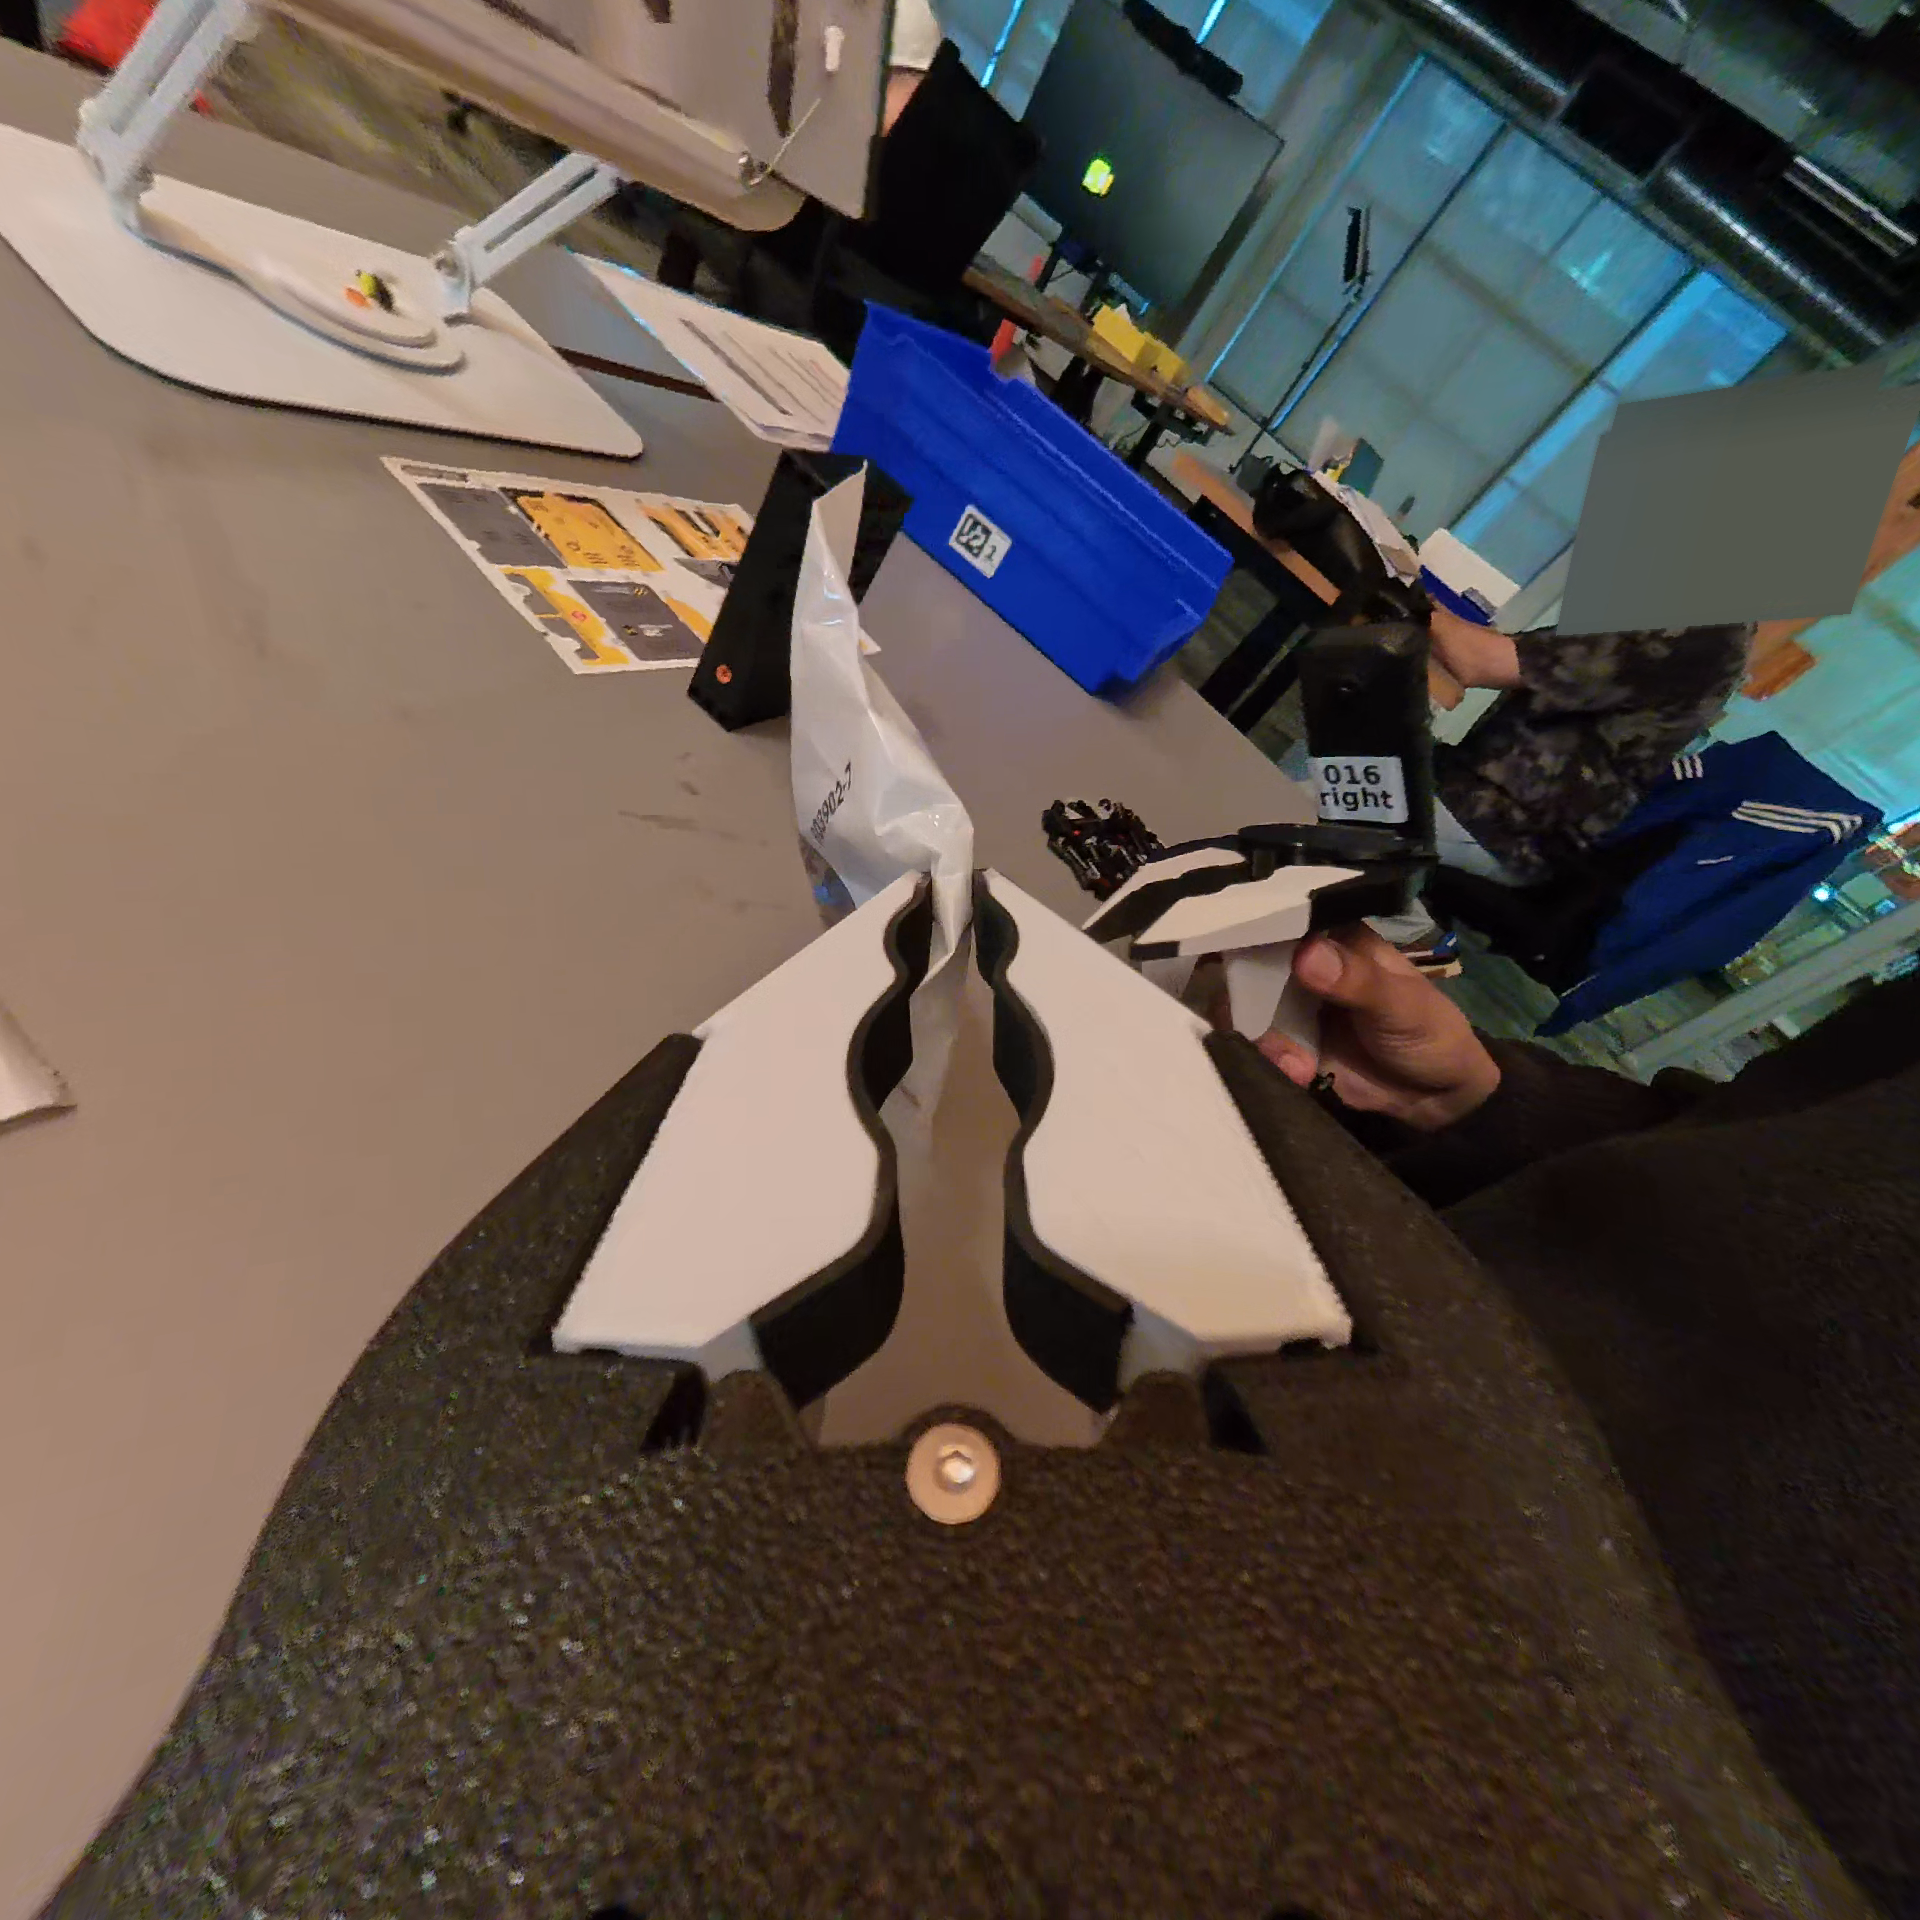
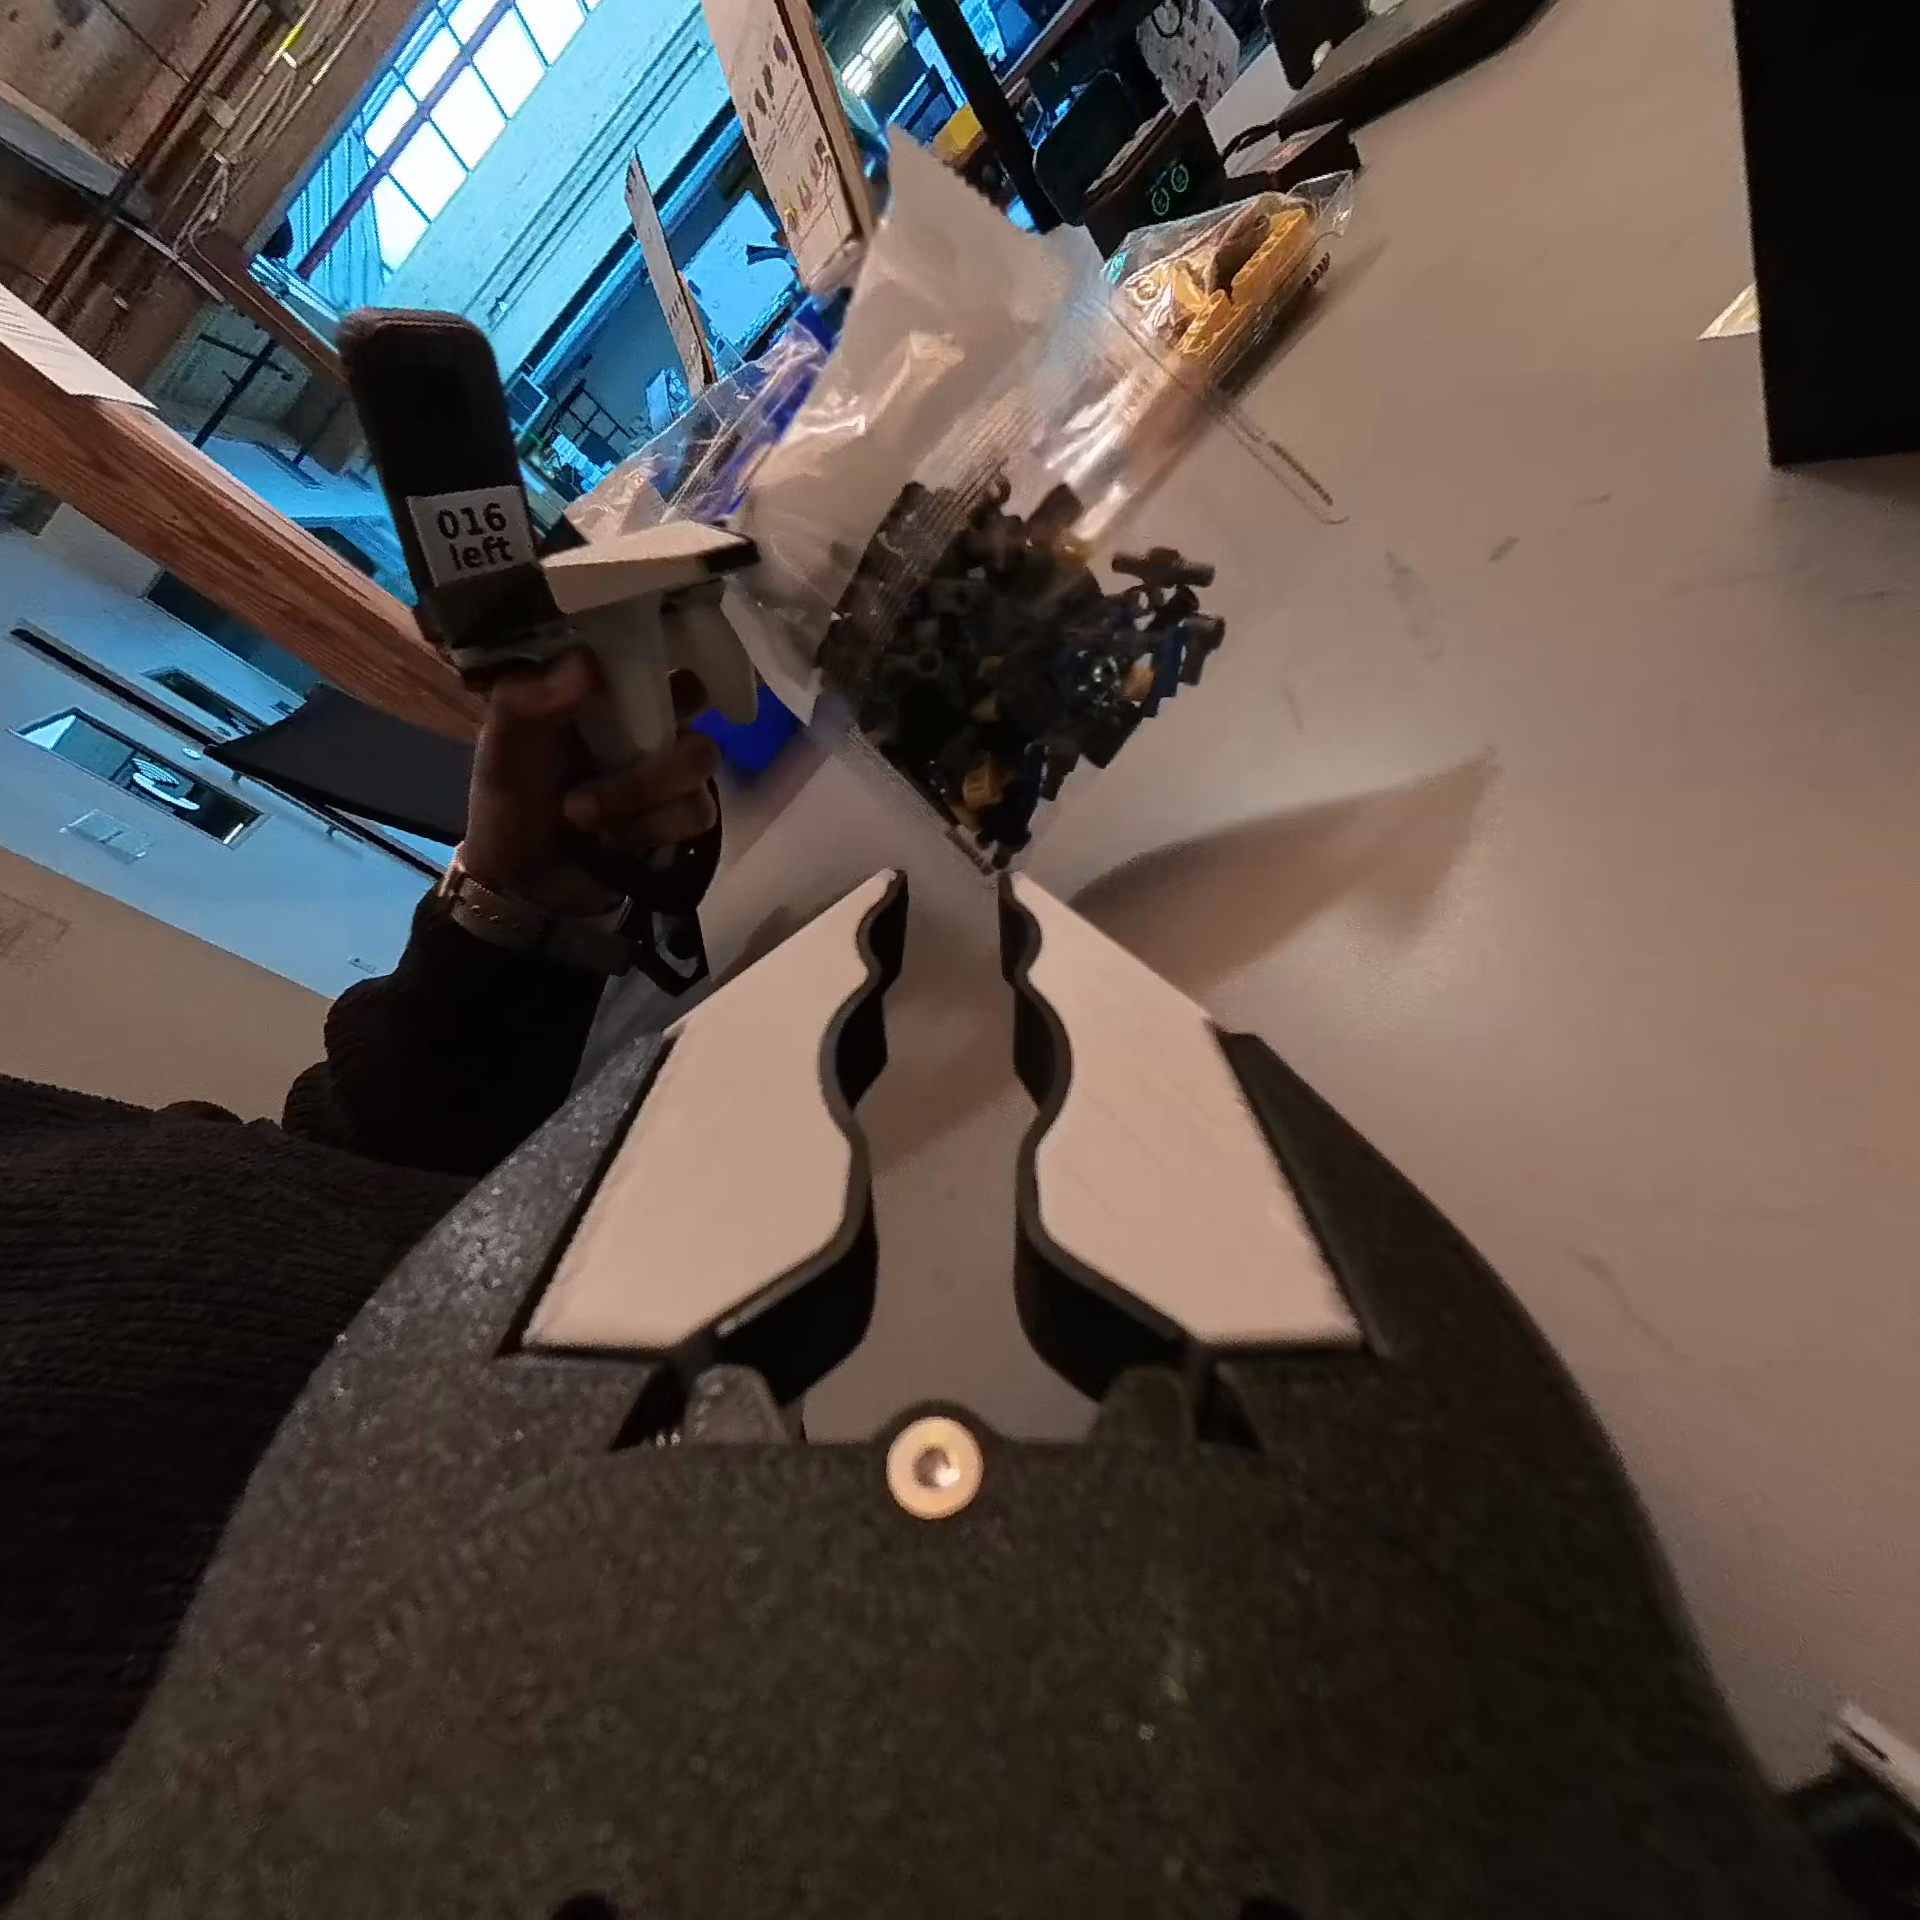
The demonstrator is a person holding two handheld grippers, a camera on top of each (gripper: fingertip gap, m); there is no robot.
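My left gripper (image 1: 951, 883) is shut on the crumpled neck of a plastic bag (image 1: 862, 748), which stands up from its tips above the grey table (image 1: 312, 935). In the right wrist view the same bag (image 2: 997, 665) hangs in the air, its lower part full of small dark, blue and yellow pieces. The left gripper (image 2: 743, 556) holds its upper side. My right gripper (image 2: 951, 883) has a narrow gap between its jaws, with nothing seen in it. The bag's lowest corner ends just beyond its tips. The right gripper also shows in the left wrist view (image 1: 1112, 930), held in a hand.
A blue bin (image 1: 1039, 520), a black stand (image 1: 769, 603), a yellow-and-black printed sheet (image 1: 582, 561) and a white monitor base (image 1: 312, 343) lie beyond the bag. A second bag with yellow pieces (image 2: 1236, 270) and a black box (image 2: 1829, 229) sit farther along the table. Across from one pair of fingers to the other is roughly 12 centimeters.
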